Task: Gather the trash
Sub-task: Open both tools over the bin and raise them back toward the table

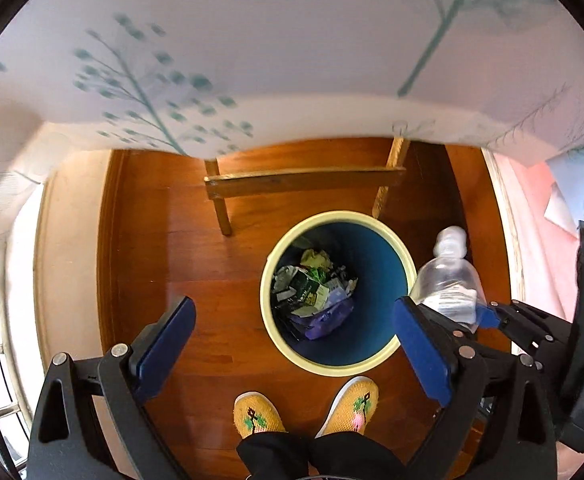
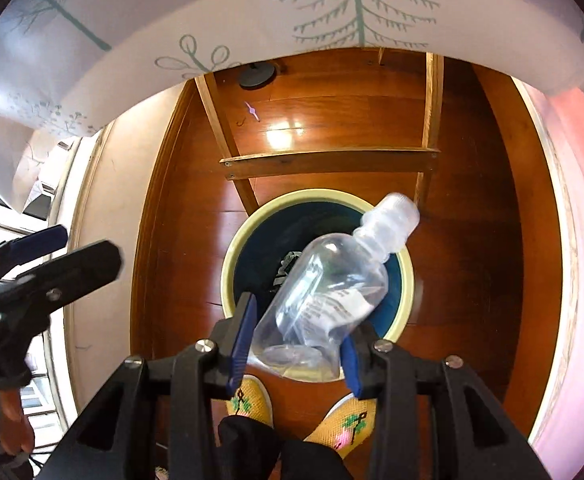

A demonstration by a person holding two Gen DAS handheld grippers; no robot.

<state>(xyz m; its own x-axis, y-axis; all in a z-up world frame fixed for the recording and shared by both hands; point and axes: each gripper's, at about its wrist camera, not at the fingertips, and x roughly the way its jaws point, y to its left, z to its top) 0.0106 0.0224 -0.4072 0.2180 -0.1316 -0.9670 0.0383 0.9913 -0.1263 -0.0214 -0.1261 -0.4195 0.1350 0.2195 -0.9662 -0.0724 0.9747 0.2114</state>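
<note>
A round bin (image 1: pixel 337 294) with a pale yellow rim and a dark blue inside stands on the wooden floor (image 1: pixel 164 240), directly below both grippers and just in front of the person's yellow knitted slippers (image 1: pixel 258 414). Crumpled wrappers and paper (image 1: pixel 313 296) already lie at its bottom. Behind the bin, the wooden legs and crossbar of a table (image 1: pixel 303 182) rise to a white cloth printed with green trees (image 1: pixel 252 60), which hangs over the upper part of both views and hides whatever is on top. A small dark disc (image 2: pixel 256 76) and a purple scrap (image 2: pixel 252 111) lie on the floor farther back; what they are is hard to make out. The left gripper (image 1: pixel 292 340) has its blue pads spread wide with nothing between them, only the bin showing through the gap. The right gripper (image 2: pixel 293 346) has a clear, empty plastic bottle (image 2: pixel 331 280) between its pads by the base, neck tilted up and away over the bin's opening; the pads stand beside the base, but whether they press on it I cannot tell, as the bottle hides much of the right-hand pad. In the left wrist view the bottle is blurred.
</note>
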